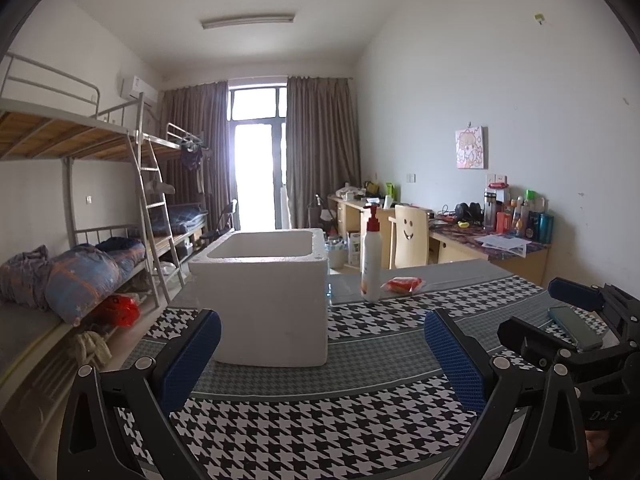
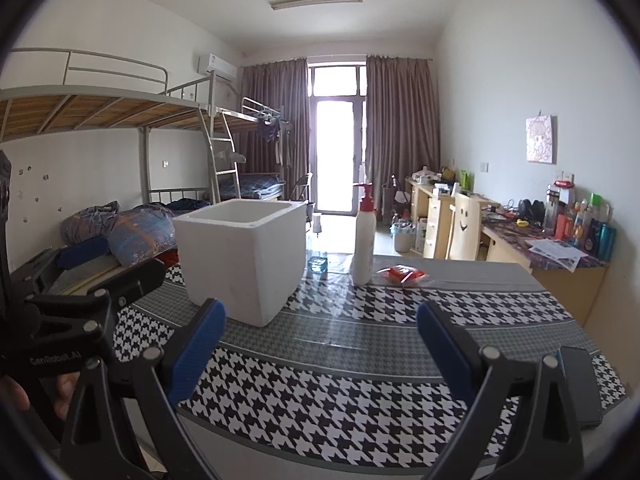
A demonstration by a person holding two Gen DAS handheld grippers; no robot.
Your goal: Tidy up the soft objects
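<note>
Both grippers are hovering low over the table (image 1: 360, 364) with its black-and-white houndstooth cloth. The left gripper (image 1: 322, 354) is holding its blue-padded fingers spread wide with nothing between them, and the right gripper (image 2: 320, 346) is doing the same. The white foam box (image 1: 268, 292) is sitting open-topped on the cloth straight ahead. To its right, a white pump bottle (image 1: 371, 256) is standing upright, and the orange-red soft packet (image 1: 404, 284) is lying just beside it on the grey strip. A phone (image 1: 574, 328) is resting near the right edge.
</note>
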